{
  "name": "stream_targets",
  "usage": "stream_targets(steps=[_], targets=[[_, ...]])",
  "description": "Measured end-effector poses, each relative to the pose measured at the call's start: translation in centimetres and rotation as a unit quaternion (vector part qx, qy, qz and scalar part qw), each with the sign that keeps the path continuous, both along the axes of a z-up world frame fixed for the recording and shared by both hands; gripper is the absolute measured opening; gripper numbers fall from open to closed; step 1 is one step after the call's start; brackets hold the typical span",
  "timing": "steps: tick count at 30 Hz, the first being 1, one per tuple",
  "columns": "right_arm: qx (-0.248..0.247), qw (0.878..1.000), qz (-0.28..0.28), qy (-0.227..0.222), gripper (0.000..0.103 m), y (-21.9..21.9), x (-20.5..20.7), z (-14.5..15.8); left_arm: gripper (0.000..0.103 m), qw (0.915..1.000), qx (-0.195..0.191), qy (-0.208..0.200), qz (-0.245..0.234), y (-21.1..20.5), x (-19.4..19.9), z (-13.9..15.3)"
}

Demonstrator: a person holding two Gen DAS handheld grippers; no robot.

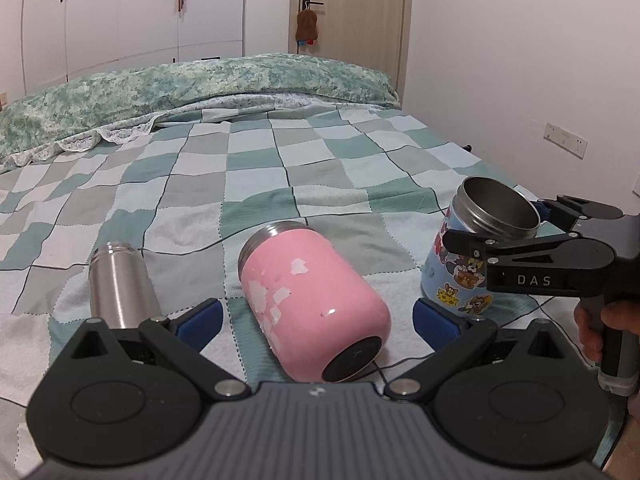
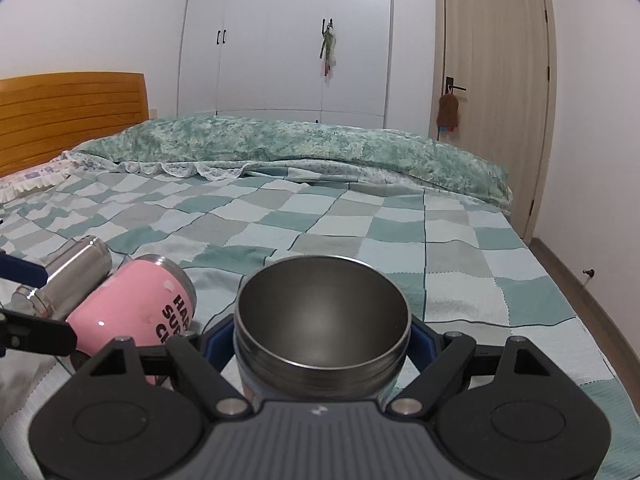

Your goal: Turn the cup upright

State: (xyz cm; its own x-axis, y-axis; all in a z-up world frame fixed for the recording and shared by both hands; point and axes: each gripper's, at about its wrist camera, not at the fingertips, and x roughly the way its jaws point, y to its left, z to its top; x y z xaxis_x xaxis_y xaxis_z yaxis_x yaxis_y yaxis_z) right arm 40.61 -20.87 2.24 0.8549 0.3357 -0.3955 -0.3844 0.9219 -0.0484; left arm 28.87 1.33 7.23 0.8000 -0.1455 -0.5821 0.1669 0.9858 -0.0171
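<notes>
On the bed [image 1: 320,152], right gripper [image 2: 322,344] clamped the sticker cup [image 1: 460,276], stickers visible only from left; left gripper [image 1: 316,320] gaped wide around the pink cup [image 1: 312,296], holding nothing.

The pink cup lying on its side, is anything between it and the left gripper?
Nothing visible blocks it. The pink cup lies on the checkered blanket, base toward the open left gripper, already partly between its blue pads. The steel bottle lies off to the left, and the cartoon cup in the right gripper sits off to the right.
</notes>
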Motion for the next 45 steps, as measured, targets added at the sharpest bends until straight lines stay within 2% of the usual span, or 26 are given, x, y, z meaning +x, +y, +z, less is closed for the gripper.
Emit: stream_targets(steps=[3,5,12,18,24,28,32,36,45], targets=[[0.008,1.0,0.005,0.0,0.088,0.0,-0.5,0.3,0.103,1.0,0.0,-0.002,0.001,-0.2,-0.4,0.3],[0.032,0.999,0.007,-0.006,0.103,-0.5,-1.4,0.8,0.103,1.0,0.0,-0.007,0.001,-0.2,-0.9,0.6],[0.064,0.995,0.024,-0.073,0.103,-1.8,-7.8,3.3,0.103,0.9992,-0.01,-0.038,-0.002,-0.8,-5.0,2.2],[0.077,0.99,0.022,-0.117,0.103,-2.7,-13.9,4.3,0.103,0.9937,-0.012,-0.111,0.012,-1.5,-10.7,2.6],[0.077,0.986,0.011,-0.144,0.103,-2.9,-19.9,1.9,0.103,0.9857,-0.017,-0.162,0.044,-2.1,-15.8,0.5],[0.076,0.985,0.003,-0.154,0.103,-3.0,-23.0,-0.7,0.103,0.9782,0.006,-0.198,0.063,-3.0,-18.3,-1.5],[0.073,0.984,-0.006,-0.16,0.103,-3.2,-25.0,-2.7,0.103,0.9753,0.007,-0.211,0.065,-3.7,-19.6,-3.1],[0.072,0.983,-0.014,-0.17,0.103,-3.5,-26.3,-4.2,0.103,0.9677,-0.003,-0.242,0.071,-4.2,-20.8,-4.4],[0.068,0.982,-0.018,-0.177,0.103,-4.0,-27.3,-4.7,0.103,0.9681,-0.005,-0.242,0.066,-4.8,-20.7,-5.0]])
